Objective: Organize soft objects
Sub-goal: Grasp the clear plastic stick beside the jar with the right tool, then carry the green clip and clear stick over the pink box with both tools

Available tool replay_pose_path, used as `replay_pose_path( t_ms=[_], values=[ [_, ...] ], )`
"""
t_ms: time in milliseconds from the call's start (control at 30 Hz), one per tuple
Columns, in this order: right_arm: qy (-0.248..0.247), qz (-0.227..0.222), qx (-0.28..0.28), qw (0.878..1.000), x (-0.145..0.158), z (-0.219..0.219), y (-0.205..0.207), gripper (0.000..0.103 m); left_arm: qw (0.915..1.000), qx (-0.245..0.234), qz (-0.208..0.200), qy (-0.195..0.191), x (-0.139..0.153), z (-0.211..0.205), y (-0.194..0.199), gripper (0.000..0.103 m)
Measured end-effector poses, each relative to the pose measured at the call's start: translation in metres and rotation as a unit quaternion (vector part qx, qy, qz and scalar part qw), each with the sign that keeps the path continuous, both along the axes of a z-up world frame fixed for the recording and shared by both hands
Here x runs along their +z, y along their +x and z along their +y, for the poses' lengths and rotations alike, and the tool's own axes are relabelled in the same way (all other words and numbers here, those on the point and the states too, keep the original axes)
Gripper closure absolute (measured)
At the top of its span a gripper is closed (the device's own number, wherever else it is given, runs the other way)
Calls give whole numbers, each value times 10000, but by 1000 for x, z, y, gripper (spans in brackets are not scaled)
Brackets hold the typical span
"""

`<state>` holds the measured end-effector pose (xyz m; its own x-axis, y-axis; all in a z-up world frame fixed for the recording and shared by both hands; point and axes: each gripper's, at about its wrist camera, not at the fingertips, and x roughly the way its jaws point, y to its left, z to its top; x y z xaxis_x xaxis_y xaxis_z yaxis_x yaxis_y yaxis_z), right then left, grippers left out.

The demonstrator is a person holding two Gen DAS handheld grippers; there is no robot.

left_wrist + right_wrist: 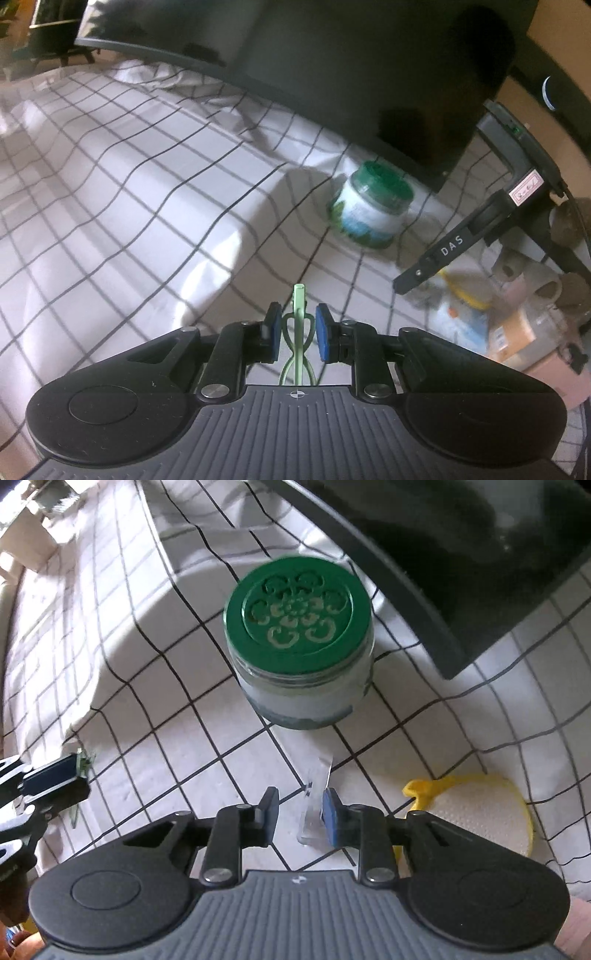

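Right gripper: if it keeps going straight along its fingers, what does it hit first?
Probably the checked cloth just ahead of the right gripper, which points steeply down at it. A clear plastic piece sits between its fingers. The jar lies further on, likely past that line; depth is unclear.

A white cloth with a thin black grid (122, 177) covered the whole work surface, creased into folds and lit in pale patches by soft daylight. Behind the cloth a large dark panel (369, 74) rose at a slant, its lower edge resting on the fabric. Beyond the cloth's far left corner stood dim furniture (55, 33), too blurred to name. Off the cloth's right edge lay a cluttered heap with a cardboard box (517, 332).
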<state>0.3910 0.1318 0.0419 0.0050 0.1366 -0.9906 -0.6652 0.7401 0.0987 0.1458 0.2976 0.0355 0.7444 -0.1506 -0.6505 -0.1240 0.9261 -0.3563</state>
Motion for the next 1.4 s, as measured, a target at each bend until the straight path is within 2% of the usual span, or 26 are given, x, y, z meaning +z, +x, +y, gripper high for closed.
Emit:
replay_pose_path(
  t_ms=[133, 200, 367, 467, 667, 767, 900, 1033, 1133, 1267, 1400],
  values=[
    [-61, -176, 32, 9998, -7, 0, -3, 83, 9999, 23, 71, 123, 1, 1, -4, 80],
    [-101, -219, -51, 9997, -9, -2, -4, 91, 9998, 19, 98, 177, 2, 0, -5, 81],
    [-17, -264, 45, 9996, 2, 2, -23, 91, 9997, -72, 43, 244, 9, -5, -7, 80],
    [318, -394, 61, 9987, 33, 1, -36, 91, 9996, -93, -74, 270, 18, -4, -4, 80],
    [1009, -1182, -152, 9877, 125, -13, -67, 91, 9974, -250, -508, 451, 61, 1, 22, 81],
    [1273, -1585, -437, 9781, 159, -32, -83, 91, 9950, -422, -640, 644, 86, -5, 42, 81],
    [1557, -2191, -851, 9594, 201, -67, -106, 91, 9894, -736, -812, 956, 115, -27, 58, 81],
    [1693, -2683, -1349, 9387, 224, -116, -125, 91, 9815, -1236, -950, 1115, 134, -64, 68, 81],
    [1670, -3020, -1763, 9219, 232, -158, -136, 91, 9726, -1661, -1094, 1199, 141, -99, 71, 81],
    [1597, -3246, -2445, 8996, 229, -210, -149, 91, 9635, -2242, -1061, 1003, 140, -149, 80, 81],
    [1338, -3464, -2922, 8813, 226, -256, -161, 91, 9480, -2855, -1117, 852, 137, -206, 78, 80]
  ],
)
